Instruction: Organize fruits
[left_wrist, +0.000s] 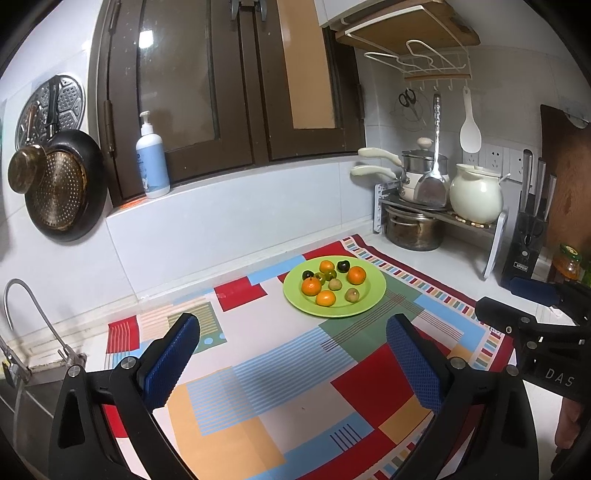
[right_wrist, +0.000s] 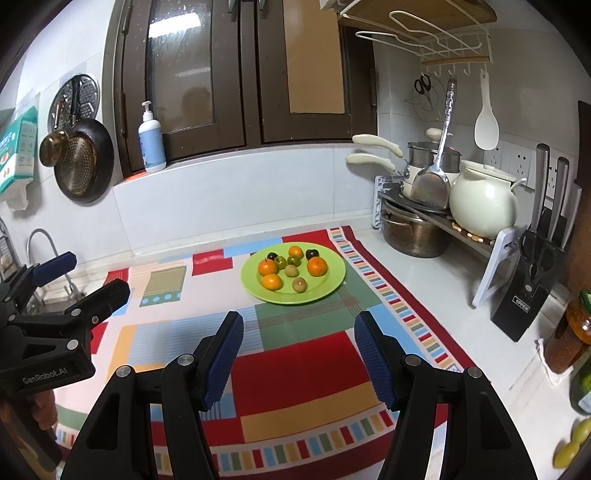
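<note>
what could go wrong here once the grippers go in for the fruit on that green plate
1. The fruits sit close together on the green plate; closing on one orange may nudge its neighbours, and round fruit could roll off the shallow rim.
2. The plate rests on a patterned cloth, so a sideways push might slide it.
3. Both the left gripper and right gripper are open and aimed at the same plate; reaching together risks them bumping.

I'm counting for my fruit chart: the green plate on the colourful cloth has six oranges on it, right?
Not quite. The green plate on the colourful cloth holds four oranges, not six; the other fruits are small green, brownish and dark ones. The right wrist view shows this clearly.
</note>
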